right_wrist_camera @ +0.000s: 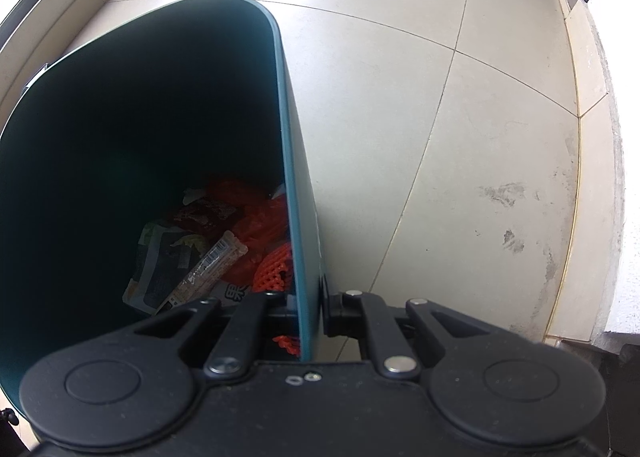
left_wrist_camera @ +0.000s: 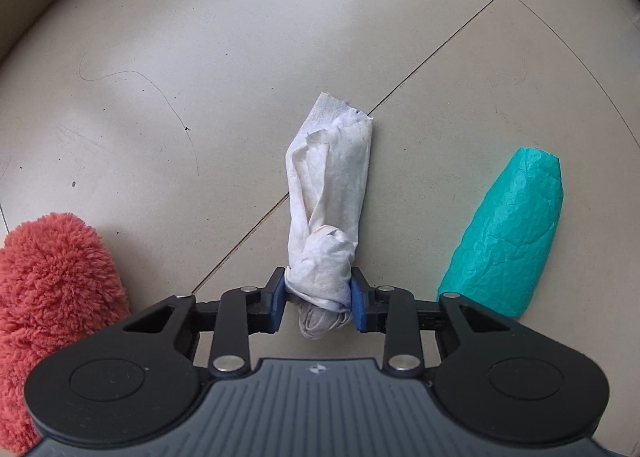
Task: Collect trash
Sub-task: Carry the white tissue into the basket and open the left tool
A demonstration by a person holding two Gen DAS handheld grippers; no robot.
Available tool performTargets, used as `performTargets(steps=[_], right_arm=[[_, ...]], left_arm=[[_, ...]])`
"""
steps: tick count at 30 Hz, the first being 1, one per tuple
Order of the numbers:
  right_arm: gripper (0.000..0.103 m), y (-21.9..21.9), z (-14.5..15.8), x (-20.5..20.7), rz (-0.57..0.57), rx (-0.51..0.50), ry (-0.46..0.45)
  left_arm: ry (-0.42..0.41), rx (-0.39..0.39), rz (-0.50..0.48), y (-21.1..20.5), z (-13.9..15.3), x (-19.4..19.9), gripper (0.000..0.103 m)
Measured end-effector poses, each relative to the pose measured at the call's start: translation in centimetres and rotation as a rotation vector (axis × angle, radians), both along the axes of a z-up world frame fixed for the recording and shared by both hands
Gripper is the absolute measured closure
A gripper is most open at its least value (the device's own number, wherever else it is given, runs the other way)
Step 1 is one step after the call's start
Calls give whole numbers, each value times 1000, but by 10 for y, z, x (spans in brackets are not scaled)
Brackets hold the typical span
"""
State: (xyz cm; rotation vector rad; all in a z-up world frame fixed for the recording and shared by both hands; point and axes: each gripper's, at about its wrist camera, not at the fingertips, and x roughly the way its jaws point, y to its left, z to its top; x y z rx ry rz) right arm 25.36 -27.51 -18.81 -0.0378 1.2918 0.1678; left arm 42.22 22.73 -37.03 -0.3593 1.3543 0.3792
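In the left wrist view my left gripper [left_wrist_camera: 318, 297] is shut on the near end of a crumpled white tissue [left_wrist_camera: 330, 193], which stretches away from the fingers over the beige tiled floor. In the right wrist view my right gripper [right_wrist_camera: 310, 311] is shut on the right wall of a dark teal trash bin [right_wrist_camera: 298, 177], one finger inside and one outside. The bin holds orange netting [right_wrist_camera: 274, 269], a snack wrapper [right_wrist_camera: 208, 271] and printed paper packaging.
A teal bubble-wrap pouch [left_wrist_camera: 512, 229] lies on the floor right of the tissue. A fluffy red slipper [left_wrist_camera: 52, 297] is at the left. A pale raised ledge [right_wrist_camera: 592, 177] borders the floor at the right of the bin.
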Motion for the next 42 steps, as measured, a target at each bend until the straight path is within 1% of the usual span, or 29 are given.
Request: performTargets(steps=[2, 7, 13, 15, 20, 23, 27, 30, 32, 35, 39, 41, 42], right_arm=[[96, -1, 0, 0, -2, 2, -4], [99, -4, 2, -4, -10, 4, -18], [100, -3, 2, -7, -8, -6, -43], [100, -2, 2, -7, -13, -6, -47], [100, -4, 3, -9, -40, 5, -53], [100, -4, 4, -11, -37, 4, -52], [100, -3, 4, -10, -33, -1, -58], [100, -3, 4, -11, -28, -3, -57], [100, -3, 4, -12, -20, -3, -53], [99, -4, 5, -15, -13, -1, -50], [99, -6, 14, -21, -3, 4, -64], [98, -8, 19, -24, 5, 6, -76], [98, -8, 21, -25, 9, 7, -82]], left_arm=[[-13, 14, -14, -2, 10, -8, 73], [-59, 26, -40, -8, 50, -26, 73], [-131, 30, -119, -34, 117, -47, 73], [-159, 20, -150, -45, 146, -48, 73], [-215, 16, -242, -78, 195, -66, 73], [-248, -5, -305, -92, 226, -87, 73], [-275, -32, -398, -126, 264, -121, 73], [-287, -76, -470, -153, 281, -140, 73], [-297, -105, -530, -172, 287, -151, 73], [-304, -124, -641, -209, 292, -169, 73], [-297, -155, -764, -258, 291, -186, 73], [-279, -143, -808, -279, 283, -189, 73], [-257, -138, -823, -290, 275, -189, 73]])
